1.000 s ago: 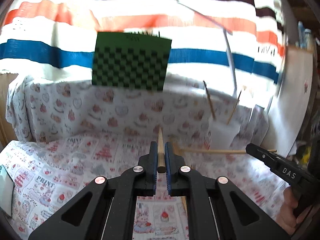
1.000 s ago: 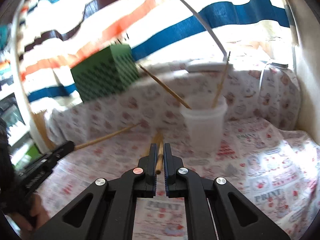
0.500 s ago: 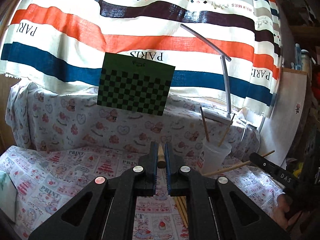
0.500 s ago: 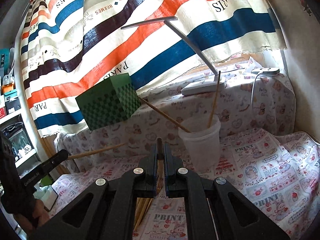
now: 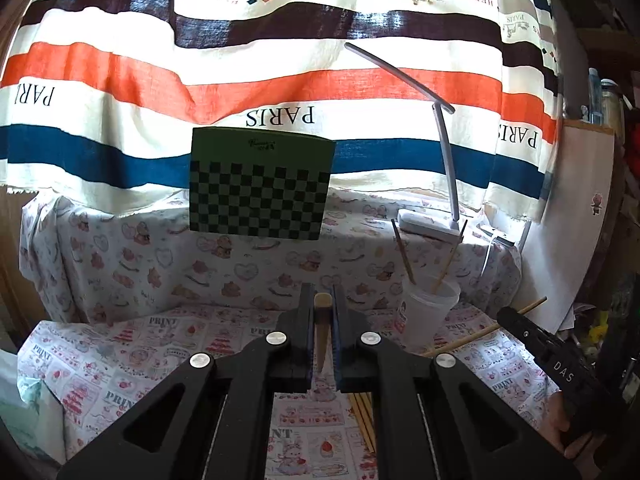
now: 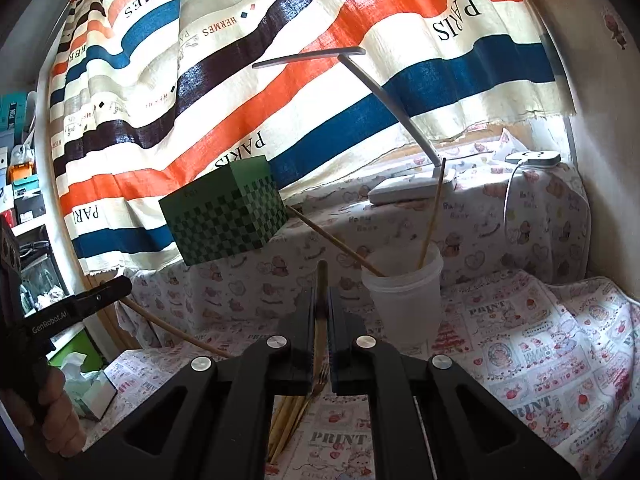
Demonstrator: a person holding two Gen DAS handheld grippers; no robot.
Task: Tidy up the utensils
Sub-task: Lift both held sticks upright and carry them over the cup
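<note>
My left gripper (image 5: 321,300) is shut on a wooden chopstick (image 5: 321,330), held above the patterned cloth. My right gripper (image 6: 320,300) is shut on another wooden chopstick (image 6: 321,292); from the left wrist view (image 5: 516,320) it sits at the right with its stick (image 5: 472,338) slanting down-left. A translucent white cup (image 6: 402,296) stands behind and right of the right gripper and holds two chopsticks (image 6: 432,216). It also shows in the left wrist view (image 5: 428,312). Several loose chopsticks (image 6: 288,416) and a fork (image 6: 320,380) lie on the cloth below.
A green checkered box (image 5: 260,188) sits on the raised ledge behind. A white desk lamp (image 5: 444,160) stands at the back right. A striped cloth hangs behind. A tissue box (image 6: 90,388) sits at the left edge. The other hand's gripper (image 6: 80,308) shows left.
Both grippers have risen and tipped upward with their chopsticks. The cup and table now sit lower and farther in both views.
</note>
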